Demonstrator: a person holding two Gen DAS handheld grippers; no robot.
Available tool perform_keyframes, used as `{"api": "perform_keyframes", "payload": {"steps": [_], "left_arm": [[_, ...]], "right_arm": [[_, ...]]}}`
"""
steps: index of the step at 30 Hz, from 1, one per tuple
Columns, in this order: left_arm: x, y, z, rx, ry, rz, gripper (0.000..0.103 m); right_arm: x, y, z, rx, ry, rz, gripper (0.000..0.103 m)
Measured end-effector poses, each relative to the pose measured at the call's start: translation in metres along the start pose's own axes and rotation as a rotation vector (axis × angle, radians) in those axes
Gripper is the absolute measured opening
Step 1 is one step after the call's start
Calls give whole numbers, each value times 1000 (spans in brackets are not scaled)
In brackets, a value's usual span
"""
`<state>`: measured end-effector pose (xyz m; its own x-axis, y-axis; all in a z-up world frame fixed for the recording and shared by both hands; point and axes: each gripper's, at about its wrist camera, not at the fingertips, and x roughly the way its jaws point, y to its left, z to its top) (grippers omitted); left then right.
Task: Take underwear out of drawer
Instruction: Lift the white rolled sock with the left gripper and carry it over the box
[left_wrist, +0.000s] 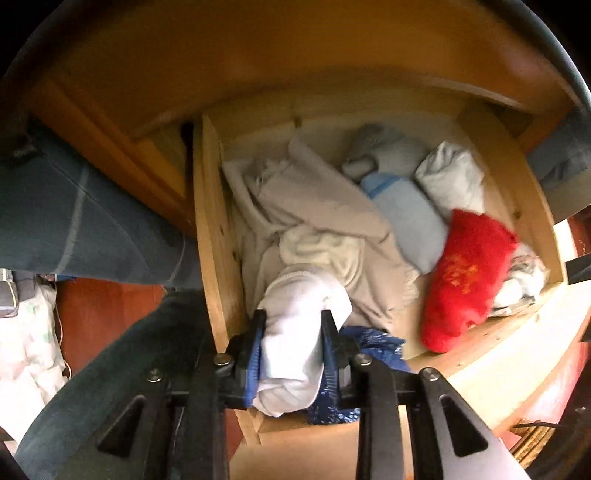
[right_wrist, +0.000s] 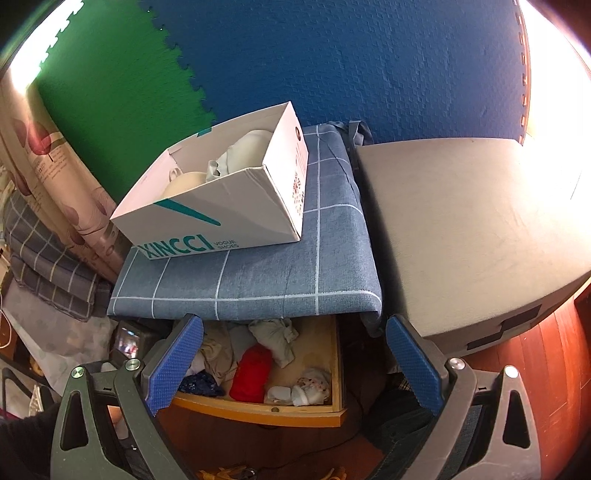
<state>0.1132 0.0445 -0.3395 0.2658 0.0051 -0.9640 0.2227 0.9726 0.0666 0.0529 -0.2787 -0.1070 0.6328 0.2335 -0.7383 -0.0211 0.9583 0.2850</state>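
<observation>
Left tongs (left_wrist: 293, 347) clamp the white bundle (left_wrist: 295, 332) at the drawer's (left_wrist: 210, 221) 7 o'clock corner. Right tongs (right_wrist: 293, 365) stand apart, empty.

white shoe box (right_wrist: 221, 206) side: big teal letters "XINCCI" | next to them, small words "VOGUE SHOES" | red print on box end: too small to read

Open wooden drawer (right_wrist: 338, 369), crammed: beige cloth (left_wrist: 332, 221), white roll (left_wrist: 295, 332), pale-blue roll (left_wrist: 410, 218), red pouch (left_wrist: 465, 277), blue patterned fabric (left_wrist: 373, 343). Above, checked blue top (right_wrist: 325, 258) bearing an open shoebox (right_wrist: 221, 218) with pale items inside.
</observation>
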Motion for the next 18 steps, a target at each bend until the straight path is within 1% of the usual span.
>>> {"api": "perform_keyframes", "payload": {"steps": [2,5,11,13,15,18], "left_arm": [[-14,-2,-2,-3,-23,-17,28],[-33,-1,-9,-17,-61,-21,28],[-73,6,-18,-64,-134,-30,28],[-95,10,-24,-72,-167,-39,28],[-120,14,-29,-75,-207,-41,28],[-159,16,-32,-66,-279,-20,28]], "right_arm": [[0,-2,0,3,-4,-8,99],[4,-8,-4,6,0,-26,99],[28,-27,-20,37,35,-65,99],[36,-34,-24,44,44,-73,99],[43,-40,-28,45,46,-99,99],[48,-46,-32,48,27,-118,99]]}}
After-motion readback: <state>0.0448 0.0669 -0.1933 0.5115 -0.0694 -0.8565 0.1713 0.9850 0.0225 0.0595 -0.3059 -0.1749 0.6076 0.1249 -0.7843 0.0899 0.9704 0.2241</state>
